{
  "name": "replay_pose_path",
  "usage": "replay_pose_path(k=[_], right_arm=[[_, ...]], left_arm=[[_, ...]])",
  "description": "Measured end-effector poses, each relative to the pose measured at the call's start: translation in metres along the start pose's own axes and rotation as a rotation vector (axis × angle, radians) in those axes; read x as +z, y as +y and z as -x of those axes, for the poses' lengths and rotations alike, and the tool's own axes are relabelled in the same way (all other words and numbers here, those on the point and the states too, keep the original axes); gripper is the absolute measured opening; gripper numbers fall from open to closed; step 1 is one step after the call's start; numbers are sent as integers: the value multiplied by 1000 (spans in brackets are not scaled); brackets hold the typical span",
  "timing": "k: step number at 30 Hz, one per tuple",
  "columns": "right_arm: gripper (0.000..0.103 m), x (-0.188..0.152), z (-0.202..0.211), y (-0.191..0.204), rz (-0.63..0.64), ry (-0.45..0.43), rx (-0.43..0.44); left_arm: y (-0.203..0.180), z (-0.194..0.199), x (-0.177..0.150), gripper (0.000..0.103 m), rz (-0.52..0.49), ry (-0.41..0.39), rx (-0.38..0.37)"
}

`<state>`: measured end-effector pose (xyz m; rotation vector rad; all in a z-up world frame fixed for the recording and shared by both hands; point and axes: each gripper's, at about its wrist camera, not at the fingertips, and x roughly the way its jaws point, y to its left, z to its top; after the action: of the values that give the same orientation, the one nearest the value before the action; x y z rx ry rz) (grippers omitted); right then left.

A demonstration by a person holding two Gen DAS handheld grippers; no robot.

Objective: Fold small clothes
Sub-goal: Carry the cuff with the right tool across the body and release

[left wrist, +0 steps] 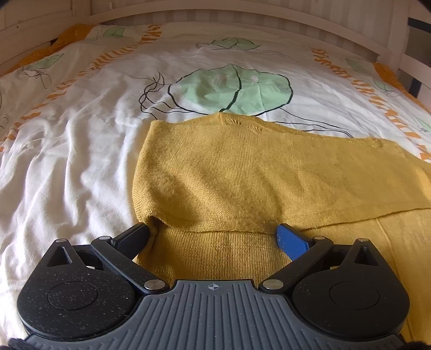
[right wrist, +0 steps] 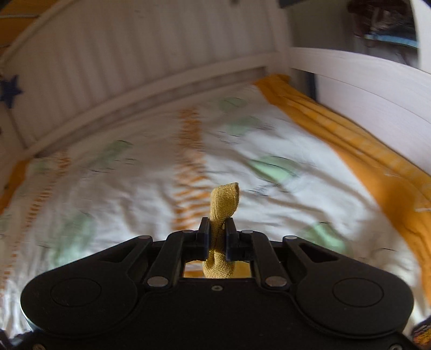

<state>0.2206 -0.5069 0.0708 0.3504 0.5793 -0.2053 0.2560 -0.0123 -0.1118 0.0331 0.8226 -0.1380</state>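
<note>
Left tongs (left wrist: 212, 237) are spread wide open, hovering right over the near folded edge of the mustard knit sweater (left wrist: 269, 172), which lies on the bed (left wrist: 67, 167). Right tongs (right wrist: 217, 234) are clamped tight on a bunched bit of that knit, poking up between the pads.

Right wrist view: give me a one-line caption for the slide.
Right gripper shut on a bunched strip of mustard knit garment, above the printed bedsheet.

Sweater (left wrist: 242, 175) lies on bedspread (left wrist: 80, 148) (headboard (left wrist: 242, 16) behind), folded edge nearest
</note>
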Motion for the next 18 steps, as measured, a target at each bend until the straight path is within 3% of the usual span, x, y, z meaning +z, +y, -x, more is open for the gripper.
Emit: replay_pose_path(k=[4, 10, 18], right_arm=[[18, 0, 4, 71, 17, 2, 150], [18, -27, -20, 175, 69, 43, 339], [18, -98, -81, 266, 125, 173, 432]], left_arm=[[12, 5, 5, 101, -11, 32, -40], [54, 29, 26, 101, 101, -3, -118], [98, 40, 61, 101, 167, -96, -149]])
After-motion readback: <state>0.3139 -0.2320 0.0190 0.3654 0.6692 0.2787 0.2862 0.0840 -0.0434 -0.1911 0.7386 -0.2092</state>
